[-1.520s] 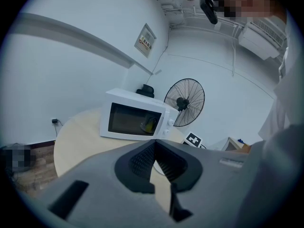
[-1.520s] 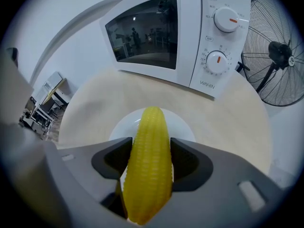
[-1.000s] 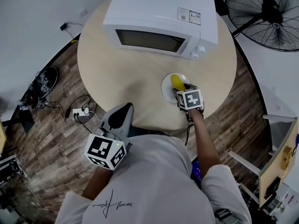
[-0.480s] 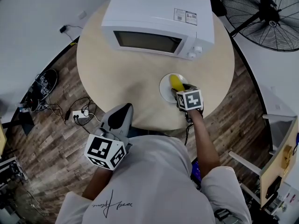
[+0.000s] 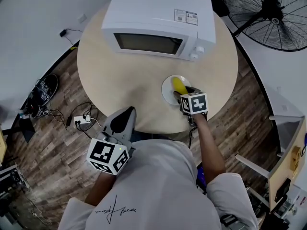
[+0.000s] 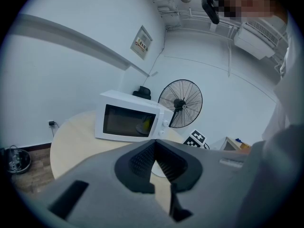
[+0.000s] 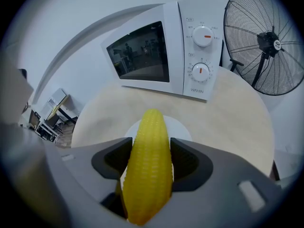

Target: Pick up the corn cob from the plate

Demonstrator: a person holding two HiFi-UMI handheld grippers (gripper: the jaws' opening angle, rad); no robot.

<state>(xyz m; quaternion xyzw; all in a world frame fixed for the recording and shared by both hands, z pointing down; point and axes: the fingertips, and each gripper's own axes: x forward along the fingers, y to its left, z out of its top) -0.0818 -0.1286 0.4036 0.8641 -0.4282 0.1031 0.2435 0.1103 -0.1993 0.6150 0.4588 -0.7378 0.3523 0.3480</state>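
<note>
My right gripper [image 7: 149, 150] stays clamped on the corn cob [image 7: 148, 175], one jaw pressed against each side of it. The cob's tip pokes out ahead over the white plate [image 5: 167, 93]. From the head view the cob sits over the plate's right half, just as it did a second ago. I cannot tell whether it has cleared the plate surface. What has changed is small: the round table [image 5: 120, 80], the microwave [image 5: 158, 18] and the plate have all slid slightly up and left together in that view. The gripper keeps its place relative to the plate. My left gripper [image 6: 155, 143] has not moved. It hangs low by my body off the table's near edge, jaw tips together with nothing between them.
</note>
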